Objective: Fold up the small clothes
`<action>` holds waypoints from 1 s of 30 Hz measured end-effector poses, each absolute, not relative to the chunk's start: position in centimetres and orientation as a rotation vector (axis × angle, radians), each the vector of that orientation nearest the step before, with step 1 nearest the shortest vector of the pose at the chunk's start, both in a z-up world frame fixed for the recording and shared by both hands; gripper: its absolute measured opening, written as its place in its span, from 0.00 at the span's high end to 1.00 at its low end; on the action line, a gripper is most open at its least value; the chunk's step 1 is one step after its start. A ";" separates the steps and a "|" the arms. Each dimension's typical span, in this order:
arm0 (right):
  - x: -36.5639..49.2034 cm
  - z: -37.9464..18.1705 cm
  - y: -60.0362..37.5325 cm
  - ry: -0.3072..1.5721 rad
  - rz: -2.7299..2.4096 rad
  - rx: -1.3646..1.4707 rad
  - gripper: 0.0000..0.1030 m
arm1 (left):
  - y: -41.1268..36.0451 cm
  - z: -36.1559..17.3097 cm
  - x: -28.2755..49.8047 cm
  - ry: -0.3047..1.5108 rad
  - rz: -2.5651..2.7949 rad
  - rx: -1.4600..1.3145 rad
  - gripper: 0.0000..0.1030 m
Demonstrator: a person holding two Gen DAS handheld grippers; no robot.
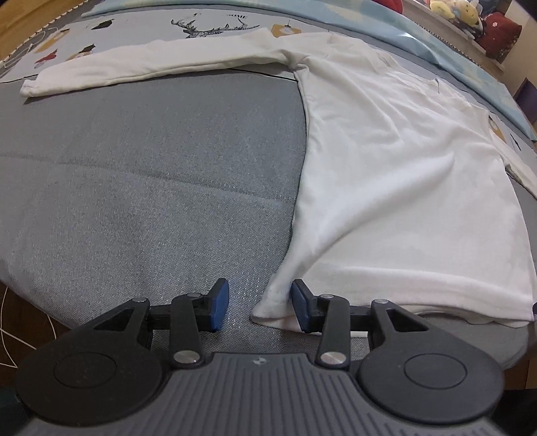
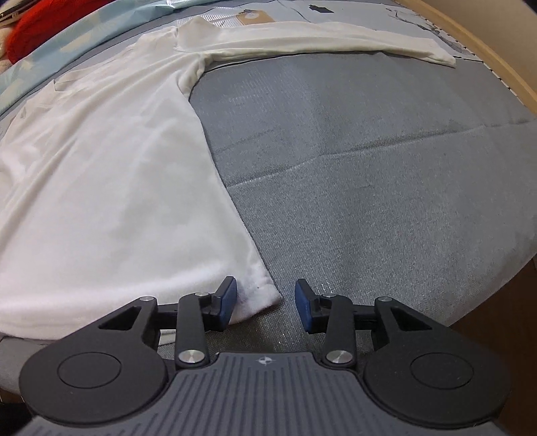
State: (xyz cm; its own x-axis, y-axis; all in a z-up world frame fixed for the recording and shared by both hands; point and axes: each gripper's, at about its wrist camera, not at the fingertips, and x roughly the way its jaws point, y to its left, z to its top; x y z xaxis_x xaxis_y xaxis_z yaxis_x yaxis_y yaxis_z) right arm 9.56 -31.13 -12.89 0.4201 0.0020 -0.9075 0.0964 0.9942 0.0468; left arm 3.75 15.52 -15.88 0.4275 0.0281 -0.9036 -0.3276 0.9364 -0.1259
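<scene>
A white long-sleeved shirt (image 1: 386, 167) lies spread flat on a grey bed cover (image 1: 151, 167). One sleeve (image 1: 151, 67) stretches out to the left in the left wrist view. The other sleeve (image 2: 319, 37) stretches out to the right in the right wrist view. My left gripper (image 1: 260, 307) is open low over the cover, with the shirt's bottom hem corner (image 1: 273, 302) between its blue pads, against the right pad. My right gripper (image 2: 265, 305) is open at the other bottom corner (image 2: 258, 295) of the shirt (image 2: 117, 184), which lies between its pads by the left one.
A patterned sheet (image 1: 201, 23) with a deer drawing lies beyond the shirt. Plush toys (image 1: 453, 10) and a red cushion (image 2: 40, 26) sit at the back. A wooden bed edge (image 2: 486, 50) runs along the right. The bare grey cover (image 2: 369, 167) extends beside the shirt.
</scene>
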 end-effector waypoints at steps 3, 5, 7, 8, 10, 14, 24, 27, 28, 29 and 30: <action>9.5 -12.9 -31.2 1.139 -0.057 0.092 0.61 | 15.5 -15.9 4.0 1.114 0.226 -0.298 0.56; 9.4 -12.8 -31.3 1.141 -0.056 0.090 0.61 | 15.5 -16.0 4.0 1.115 0.229 -0.298 0.56; 9.6 -12.8 -31.3 1.142 -0.057 0.092 0.61 | 15.4 -16.1 4.2 1.119 0.231 -0.291 0.56; 9.7 -12.8 -31.3 1.142 -0.056 0.092 0.61 | 15.3 -16.2 4.2 1.121 0.230 -0.288 0.56; 9.7 -12.9 -31.2 1.142 -0.056 0.090 0.61 | 15.2 -16.3 4.3 1.122 0.231 -0.277 0.56; 9.7 -12.9 -31.2 1.146 -0.050 0.083 0.63 | 15.2 -16.3 4.5 1.124 0.231 -0.272 0.56; 8.9 -11.4 -31.0 1.100 0.023 0.067 0.93 | 15.1 -15.8 4.1 1.123 0.201 -0.263 0.90; 8.2 -9.9 -32.2 1.043 0.029 0.120 0.94 | 15.7 -14.3 3.3 1.077 0.177 -0.290 0.94; 8.0 -9.1 -32.7 1.012 0.029 0.145 0.94 | 16.0 -13.5 2.9 1.053 0.155 -0.321 0.94; 7.7 -8.2 -33.4 0.974 0.027 0.181 0.94 | 16.3 -12.6 2.5 1.024 0.136 -0.348 0.94; 7.3 -7.2 -34.2 0.929 0.027 0.227 0.94 | 16.5 -11.8 2.0 0.997 0.124 -0.365 0.94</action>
State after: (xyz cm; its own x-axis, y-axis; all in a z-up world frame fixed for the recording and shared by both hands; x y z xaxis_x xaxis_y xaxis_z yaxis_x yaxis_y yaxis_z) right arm 7.31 -34.17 -7.19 0.5998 0.1206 -0.7910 0.0743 0.9759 0.2052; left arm 2.00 16.55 -11.81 0.5412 -0.0639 -0.8384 -0.2666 0.9326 -0.2432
